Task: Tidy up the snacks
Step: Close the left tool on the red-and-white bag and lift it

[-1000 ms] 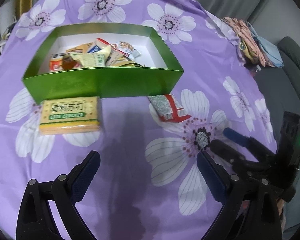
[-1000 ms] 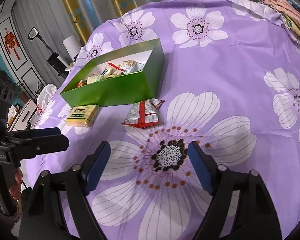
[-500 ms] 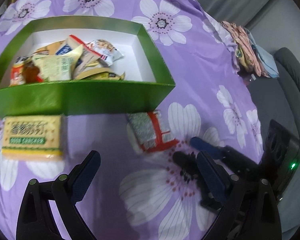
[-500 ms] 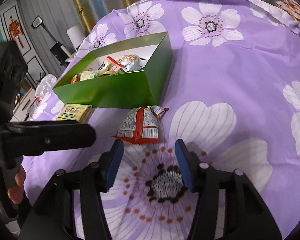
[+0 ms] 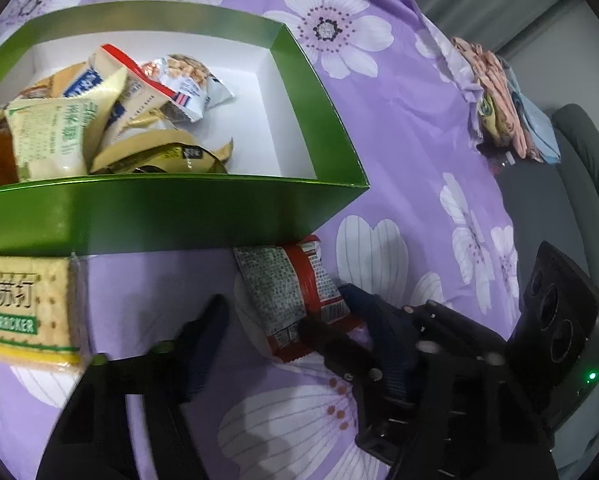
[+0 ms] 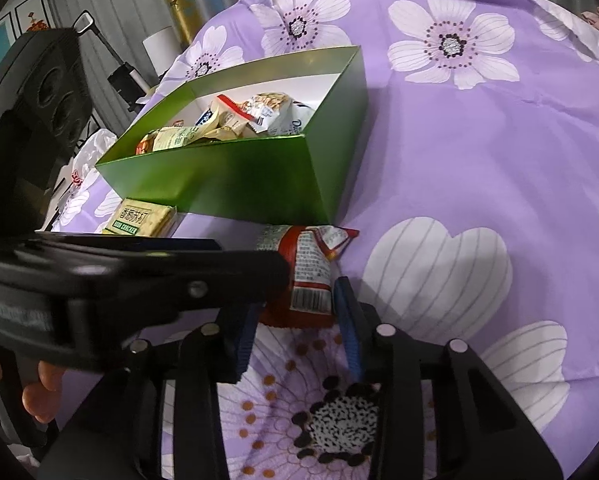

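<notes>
Right wrist view shows the right hand-held gripper (image 6: 297, 330) low over the purple flowered cloth (image 6: 479, 152) on the desk, its blue pads either side of the near end of a red-and-white snack packet (image 6: 313, 272). The pads sit close at the packet's edges, but whether they actually pinch it I cannot tell. That packet lies flat on the cloth, its far end right up against the front corner of the green box (image 6: 235, 176).

From the left wrist view, the left hand-held gripper (image 5: 299, 344) is spread wide above the cloth, nothing between its fingers, and the same packet (image 5: 287, 292) lies just ahead of it. A yellow soda cracker pack (image 5: 23, 308) rests beside the box's front wall (image 5: 159, 212). Inside the box several snack bags (image 5: 111, 120) are heaped toward one end.
</notes>
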